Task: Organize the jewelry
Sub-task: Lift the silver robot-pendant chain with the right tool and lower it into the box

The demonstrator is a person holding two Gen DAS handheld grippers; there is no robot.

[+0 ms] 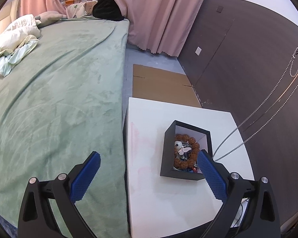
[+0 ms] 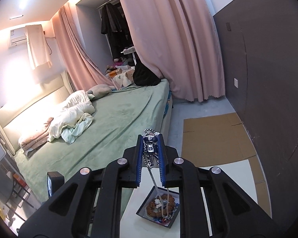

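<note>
The right gripper (image 2: 151, 138) is clamping nearly shut on a shiny silver figure pendant (image 2: 150, 141), whose silver chain (image 2: 155, 180) is hanging toward six o'clock into the black square jewelry box (image 2: 143, 208). The left gripper (image 1: 149, 156) is standing wide open, holding nothing, its right pad (image 1: 210, 174) overlapping the box's (image 1: 166, 150) near corner. A brown beaded bracelet (image 1: 194, 144) is lying inside, on the white tabletop (image 1: 147, 194).

shiny metal chain (image 2: 151, 175), plush green bedspread (image 1: 55, 91)
</note>
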